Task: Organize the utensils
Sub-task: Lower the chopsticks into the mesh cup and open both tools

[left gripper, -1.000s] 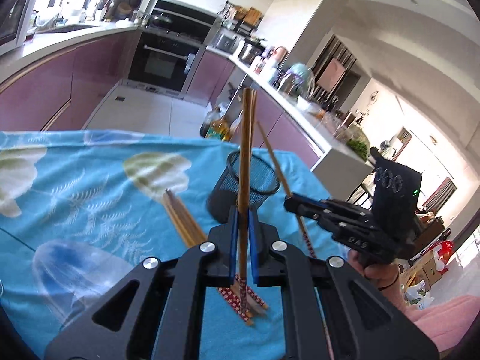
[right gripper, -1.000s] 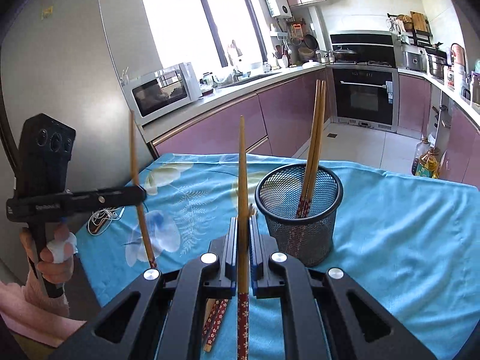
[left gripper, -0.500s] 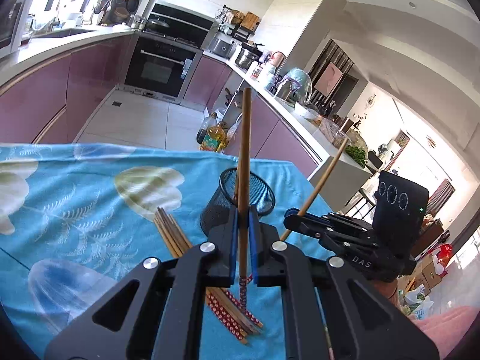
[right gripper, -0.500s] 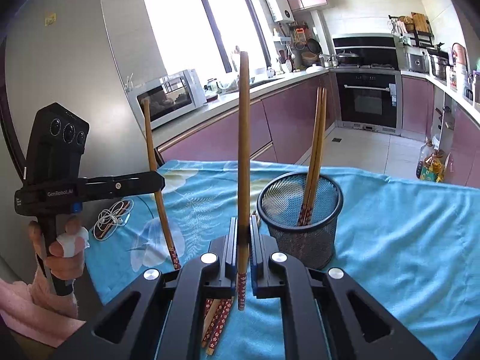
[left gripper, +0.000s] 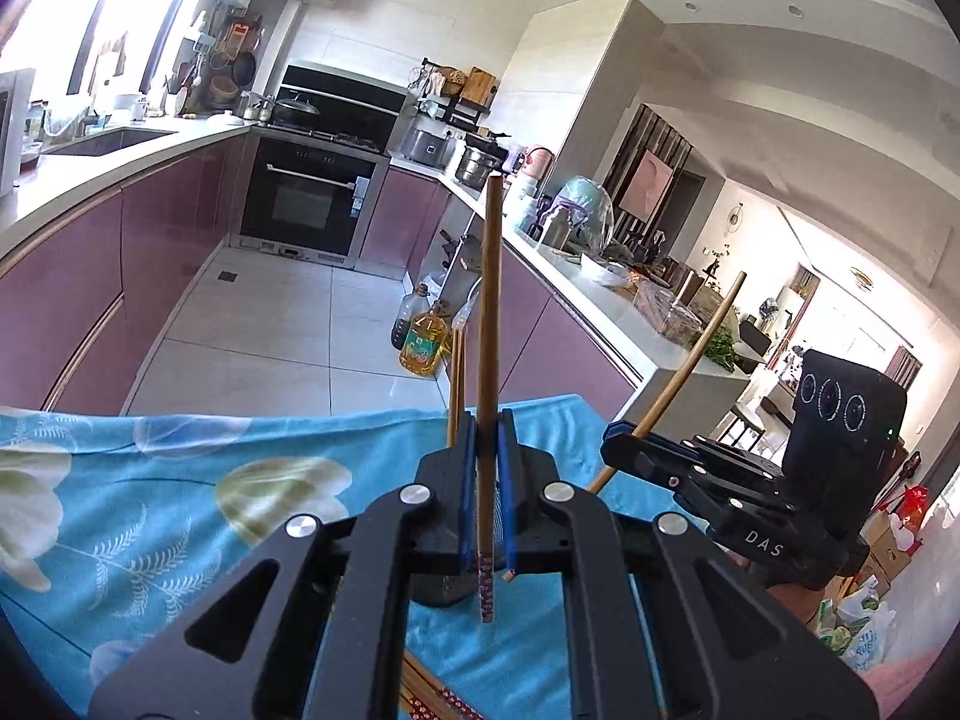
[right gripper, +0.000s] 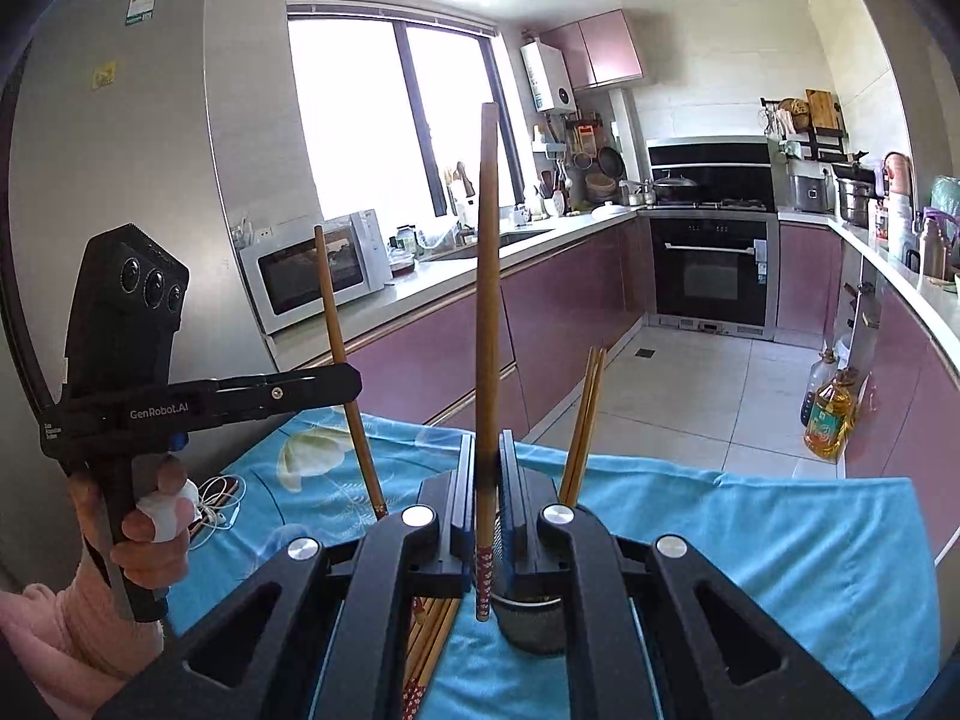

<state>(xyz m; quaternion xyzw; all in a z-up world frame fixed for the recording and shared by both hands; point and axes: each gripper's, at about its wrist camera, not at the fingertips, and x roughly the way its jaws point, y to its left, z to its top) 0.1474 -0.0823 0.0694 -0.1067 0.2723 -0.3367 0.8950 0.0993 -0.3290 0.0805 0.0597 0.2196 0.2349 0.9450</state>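
Gripping one chopstick each, the left gripper (left gripper: 485, 501) and right gripper (right gripper: 487, 501) hover above the mesh cup (right gripper: 531, 621) on the blue cloth (right gripper: 750, 540); each stick probably needs lowering upright, patterned tip first, beside those already inside.

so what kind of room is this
A home kitchen, most likely: a built-in oven under a hob, a microwave on the counter, and a sink by the window.
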